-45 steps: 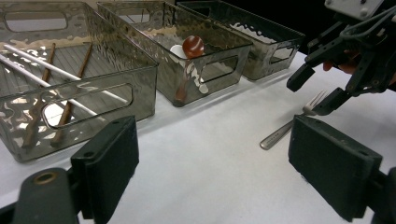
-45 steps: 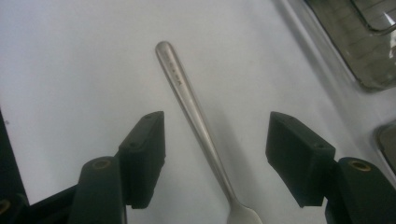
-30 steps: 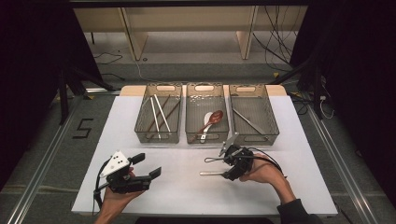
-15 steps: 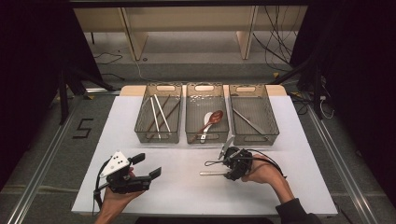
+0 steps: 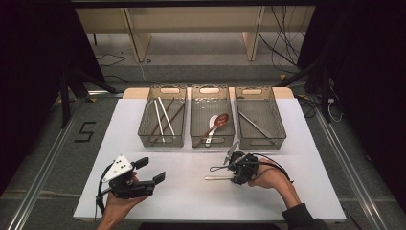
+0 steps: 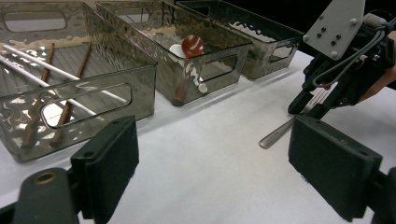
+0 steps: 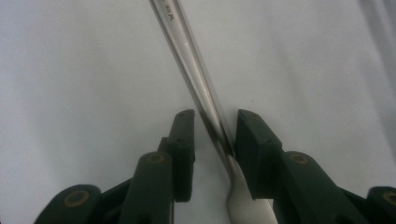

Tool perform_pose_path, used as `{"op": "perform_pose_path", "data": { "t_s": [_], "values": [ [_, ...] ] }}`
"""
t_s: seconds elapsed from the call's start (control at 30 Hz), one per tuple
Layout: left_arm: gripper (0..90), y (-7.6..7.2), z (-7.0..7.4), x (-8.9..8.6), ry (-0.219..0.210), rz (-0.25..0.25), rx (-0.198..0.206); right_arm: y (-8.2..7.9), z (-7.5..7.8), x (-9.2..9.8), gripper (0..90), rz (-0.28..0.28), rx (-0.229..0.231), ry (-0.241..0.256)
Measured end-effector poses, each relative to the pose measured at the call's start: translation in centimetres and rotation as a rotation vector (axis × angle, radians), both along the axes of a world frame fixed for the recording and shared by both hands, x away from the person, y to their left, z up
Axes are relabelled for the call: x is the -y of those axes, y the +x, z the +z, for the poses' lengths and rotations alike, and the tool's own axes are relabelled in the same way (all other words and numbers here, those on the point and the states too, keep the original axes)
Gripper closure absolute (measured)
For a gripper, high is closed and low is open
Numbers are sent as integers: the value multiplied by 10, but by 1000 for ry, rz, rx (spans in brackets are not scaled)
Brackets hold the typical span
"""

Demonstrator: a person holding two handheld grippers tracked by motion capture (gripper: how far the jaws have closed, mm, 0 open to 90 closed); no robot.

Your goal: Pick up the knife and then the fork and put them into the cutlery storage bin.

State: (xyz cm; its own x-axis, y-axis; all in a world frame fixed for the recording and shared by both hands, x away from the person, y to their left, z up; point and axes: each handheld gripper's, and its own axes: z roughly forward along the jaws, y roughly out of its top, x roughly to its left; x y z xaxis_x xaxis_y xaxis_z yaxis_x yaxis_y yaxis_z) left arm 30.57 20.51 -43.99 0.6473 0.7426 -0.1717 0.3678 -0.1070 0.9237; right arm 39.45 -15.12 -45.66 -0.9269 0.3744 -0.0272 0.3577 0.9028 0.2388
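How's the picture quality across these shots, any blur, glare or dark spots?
High view: the white table is evenly lit, the surroundings fall nearly black. Left gripper view: the bins are sharp with wavy glints on their walls, while the near jaws look soft. Right gripper view: the metal utensil shows a bright streak of glare, and the table behind is featureless.

Three smoky bins (image 5: 213,139) line the white desk (image 5: 191,191): chopsticks (image 5: 162,117) in the left one, a brown spoon (image 5: 218,122) in the middle, a metal utensil (image 5: 254,124) in the right.
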Motion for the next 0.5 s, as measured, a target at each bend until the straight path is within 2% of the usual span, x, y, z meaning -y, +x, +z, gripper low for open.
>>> {"op": "perform_pose_path", "data": {
  "t_s": [0.4,0.5],
  "values": [
    [156,0,0,0,4,-2,1,-4,0,-3,770,15,-2,-13],
    [156,0,0,0,3,-2,1,-5,1,-4,780,37,0,-26]
  ]
}}
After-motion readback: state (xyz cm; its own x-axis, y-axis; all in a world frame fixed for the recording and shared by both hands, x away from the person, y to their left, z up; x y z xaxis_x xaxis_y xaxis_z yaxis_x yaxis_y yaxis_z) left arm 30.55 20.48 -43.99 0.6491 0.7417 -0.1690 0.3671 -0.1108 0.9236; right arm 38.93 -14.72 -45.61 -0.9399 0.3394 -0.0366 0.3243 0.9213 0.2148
